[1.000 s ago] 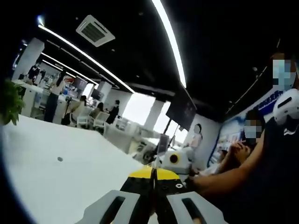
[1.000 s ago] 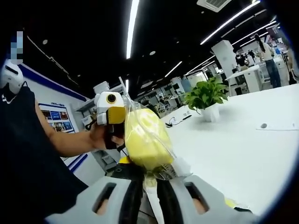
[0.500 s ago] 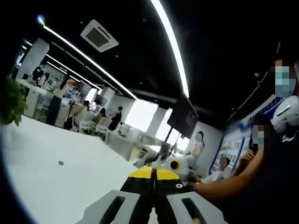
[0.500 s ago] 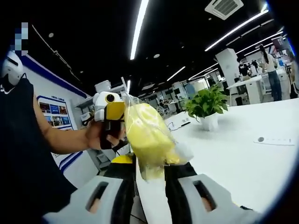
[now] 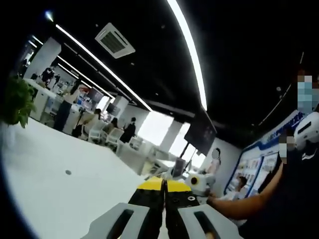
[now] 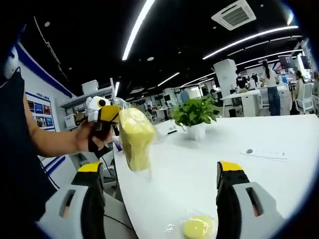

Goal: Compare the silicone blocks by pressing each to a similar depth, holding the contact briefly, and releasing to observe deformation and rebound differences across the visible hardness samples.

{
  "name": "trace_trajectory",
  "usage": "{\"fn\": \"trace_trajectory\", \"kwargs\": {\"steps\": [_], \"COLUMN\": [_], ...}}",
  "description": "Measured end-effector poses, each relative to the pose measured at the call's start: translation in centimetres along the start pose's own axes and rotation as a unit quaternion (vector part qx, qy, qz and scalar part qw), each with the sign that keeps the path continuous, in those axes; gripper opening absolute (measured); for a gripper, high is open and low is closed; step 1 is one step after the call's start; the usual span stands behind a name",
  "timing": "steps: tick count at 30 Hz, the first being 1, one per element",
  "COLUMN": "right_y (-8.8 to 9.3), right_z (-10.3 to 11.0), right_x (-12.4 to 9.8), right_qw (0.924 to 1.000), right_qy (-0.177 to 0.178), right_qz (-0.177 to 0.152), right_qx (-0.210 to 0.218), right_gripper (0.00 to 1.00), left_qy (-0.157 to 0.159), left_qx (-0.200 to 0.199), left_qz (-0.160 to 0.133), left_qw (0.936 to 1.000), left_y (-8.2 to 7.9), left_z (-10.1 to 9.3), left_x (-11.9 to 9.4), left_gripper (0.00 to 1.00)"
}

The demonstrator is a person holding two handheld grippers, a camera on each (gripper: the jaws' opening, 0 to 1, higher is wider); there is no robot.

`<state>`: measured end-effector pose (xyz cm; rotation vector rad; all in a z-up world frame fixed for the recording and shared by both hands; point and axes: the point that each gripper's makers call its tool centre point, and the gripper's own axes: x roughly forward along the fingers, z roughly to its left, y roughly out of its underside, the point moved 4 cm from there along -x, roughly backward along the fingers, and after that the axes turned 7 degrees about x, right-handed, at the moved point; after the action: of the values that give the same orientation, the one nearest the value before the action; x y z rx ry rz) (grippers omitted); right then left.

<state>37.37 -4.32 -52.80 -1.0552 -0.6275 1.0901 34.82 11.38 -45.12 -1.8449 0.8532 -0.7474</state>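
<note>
1. The right gripper (image 6: pixel 157 199) has its jaws spread wide, holding nothing; half a second ago they were clamped on the bagged yellow block.
2. That bagged yellow block (image 6: pixel 134 139) now hangs at ten o'clock from the left gripper (image 6: pixel 102 115), whose jaws appear pinched together on the bag's top edge; in the left gripper view they meet at (image 5: pixel 163 199).
3. A second, round yellow block (image 6: pixel 198 227) lies on the white table (image 6: pixel 279 174) at six o'clock, between the right jaws.
4. To do the release well, I'd keep the bag steady and watch the rebound before closing again.
5. A potted plant (image 6: pixel 194 117) stands at twelve.
</note>
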Motion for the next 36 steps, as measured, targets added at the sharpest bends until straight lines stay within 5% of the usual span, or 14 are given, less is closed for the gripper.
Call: {"fn": "trace_trajectory", "kwargs": {"steps": [7, 10, 16, 36], "right_y": [0.6, 0.9, 1.9, 6.3], "right_z": [-2.3, -3.3, -4.3, -7.1], "right_x": [-2.7, -4.7, -7.5, -10.4], "right_qw": [0.9967, 0.9938, 0.9871, 0.9727], "right_qy": [0.071, 0.106, 0.15, 0.231], "right_qz": [-0.007, -0.033, -0.055, -0.003], "right_qx": [-0.04, -0.01, -0.006, -0.02], "right_gripper": [0.96, 0.96, 0.96, 0.96], "left_qy": [0.006, -0.014, -0.011, -0.048], "left_qx": [-0.007, -0.037, -0.027, -0.066], "left_qz": [0.004, 0.0, 0.009, -0.011], "left_qw": [1.0, 0.9992, 0.9995, 0.9966], "left_y": [-0.2, -0.2, 0.1, 1.9], "left_z": [1.0, 2.0, 2.4, 5.7], "left_x": [0.1, 0.2, -0.4, -2.6], "left_gripper": [0.0, 0.0, 0.0, 0.0]}}
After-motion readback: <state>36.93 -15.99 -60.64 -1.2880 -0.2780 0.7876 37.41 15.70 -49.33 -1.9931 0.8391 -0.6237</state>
